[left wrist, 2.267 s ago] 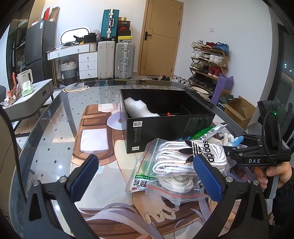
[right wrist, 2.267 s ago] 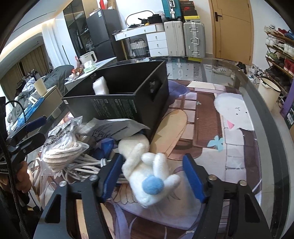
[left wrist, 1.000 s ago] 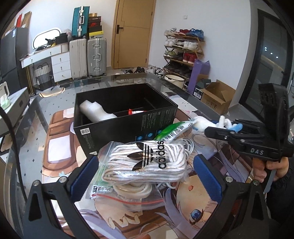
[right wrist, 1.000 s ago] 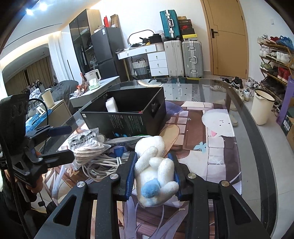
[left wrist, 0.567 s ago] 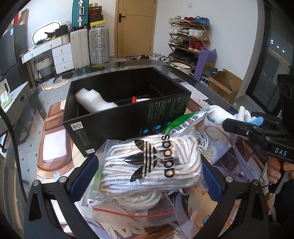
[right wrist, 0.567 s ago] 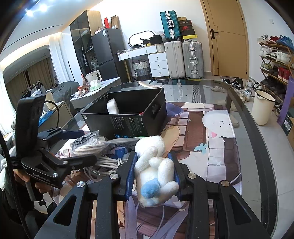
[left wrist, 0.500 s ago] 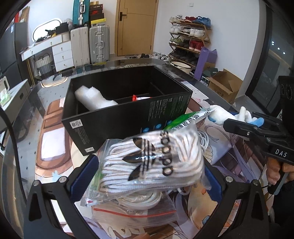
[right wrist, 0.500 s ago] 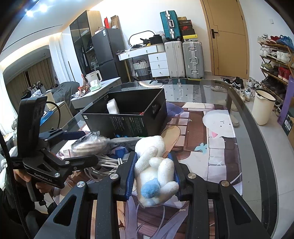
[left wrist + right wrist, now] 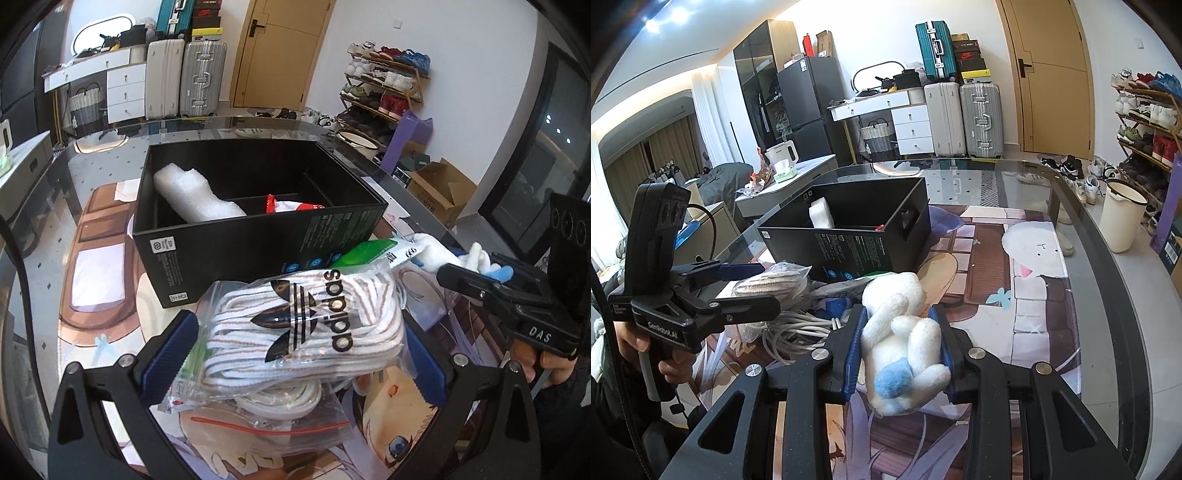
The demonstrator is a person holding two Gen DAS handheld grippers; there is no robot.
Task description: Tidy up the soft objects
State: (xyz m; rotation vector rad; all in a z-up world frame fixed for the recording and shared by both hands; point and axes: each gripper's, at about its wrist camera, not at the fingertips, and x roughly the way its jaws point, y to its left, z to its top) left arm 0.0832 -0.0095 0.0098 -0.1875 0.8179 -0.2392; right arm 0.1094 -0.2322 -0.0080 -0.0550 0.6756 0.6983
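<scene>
Standing on the left of the glass table (image 9: 1108, 280), the black box (image 9: 258, 243) sits open, a roll of white foam (image 9: 195, 195) in its left compartment and a red-and-white item (image 9: 291, 205) in the one beside it. In front of the box, the left gripper (image 9: 299, 350) straddles a clear bag of white laces (image 9: 303, 328) with a black logo. Its blue pads (image 9: 170, 354) stand at either side of the bag, the left one against the plastic; the right pad is hidden behind the bag, so I cannot tell whether they are pressing yet. The bag lies on a pile of white cord (image 9: 798, 328) and another clear bag (image 9: 266, 432). A green-and-white packet (image 9: 369, 251) leans between the bag and the box. Further right, the right gripper (image 9: 899, 350) is clamped on a white plush toy (image 9: 905, 343) with a blue pompom, holding it just off the printed mat (image 9: 1027, 295), well apart from the box. A hand (image 9: 546, 365) grips that tool's handle.
</scene>
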